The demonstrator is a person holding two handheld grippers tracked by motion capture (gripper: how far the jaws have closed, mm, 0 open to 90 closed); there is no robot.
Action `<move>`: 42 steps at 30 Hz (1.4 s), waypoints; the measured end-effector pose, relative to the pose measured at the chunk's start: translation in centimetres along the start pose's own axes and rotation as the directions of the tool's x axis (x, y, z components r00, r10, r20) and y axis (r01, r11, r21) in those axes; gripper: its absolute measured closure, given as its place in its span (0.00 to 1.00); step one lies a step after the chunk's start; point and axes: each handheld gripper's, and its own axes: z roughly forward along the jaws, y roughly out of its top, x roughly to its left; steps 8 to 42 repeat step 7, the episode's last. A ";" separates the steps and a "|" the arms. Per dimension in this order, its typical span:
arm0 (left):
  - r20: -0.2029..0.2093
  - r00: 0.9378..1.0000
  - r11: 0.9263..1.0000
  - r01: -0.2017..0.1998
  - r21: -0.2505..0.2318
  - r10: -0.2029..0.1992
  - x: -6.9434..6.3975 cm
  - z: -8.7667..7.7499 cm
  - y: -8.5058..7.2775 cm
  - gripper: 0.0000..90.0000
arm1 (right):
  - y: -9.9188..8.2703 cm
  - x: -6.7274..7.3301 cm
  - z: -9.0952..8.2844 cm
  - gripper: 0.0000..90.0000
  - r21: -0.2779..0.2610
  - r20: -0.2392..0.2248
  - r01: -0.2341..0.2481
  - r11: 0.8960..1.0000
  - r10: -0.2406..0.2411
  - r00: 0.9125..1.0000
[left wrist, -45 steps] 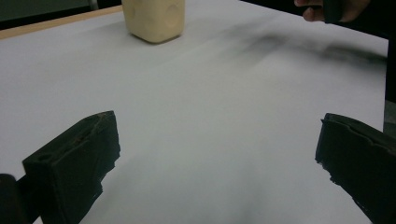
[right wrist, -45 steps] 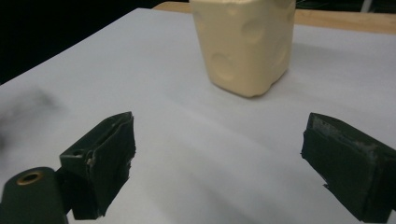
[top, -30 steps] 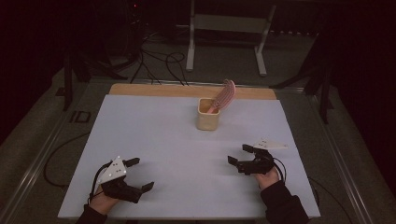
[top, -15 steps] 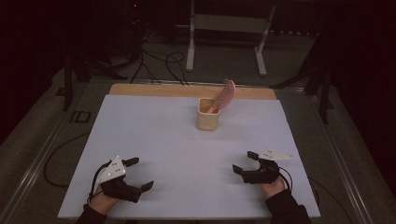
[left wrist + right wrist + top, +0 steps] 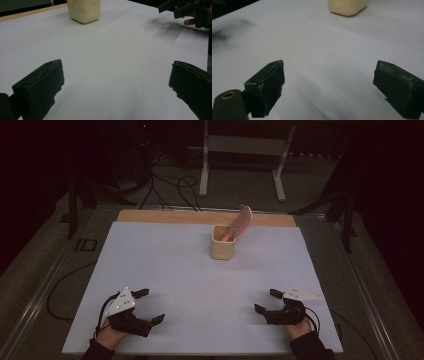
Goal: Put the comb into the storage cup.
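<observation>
Both claws, left claw (image 5: pixel 149 306) and right claw (image 5: pixel 265 301), gape empty; cup (image 5: pixel 223 242) far off.

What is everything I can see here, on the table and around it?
table: one, white top with a wooden strip along the far edge, centre of the high view.
cup: one, cream, squarish, far middle of the table.
comb: one, pink, standing tilted in the cup, leaning to the right.
metal frame: one, light grey, on the floor beyond the table.
floor cables: several, black, on the floor behind the table.
left tongs: one, black with a grey plate on top, near left of the table, jaws wide apart, holding nothing.
right tongs: one, black with a grey plate, near right, jaws apart, holding nothing.
</observation>
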 end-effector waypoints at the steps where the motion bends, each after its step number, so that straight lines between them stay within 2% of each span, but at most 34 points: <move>1: 0.000 1.000 1.000 0.002 0.000 -0.002 0.0 0.0 0.0 0.00 | -0.1 0.0 0.0 0.11 0.001 0.003 -0.001 1.000 0.001 1.000; 42: 0.000 1.000 1.000 0.001 0.000 -0.001 0.0 0.1 0.0 0.00 | -0.1 -0.1 0.3 0.12 0.008 0.005 -0.003 1.000 0.003 1.000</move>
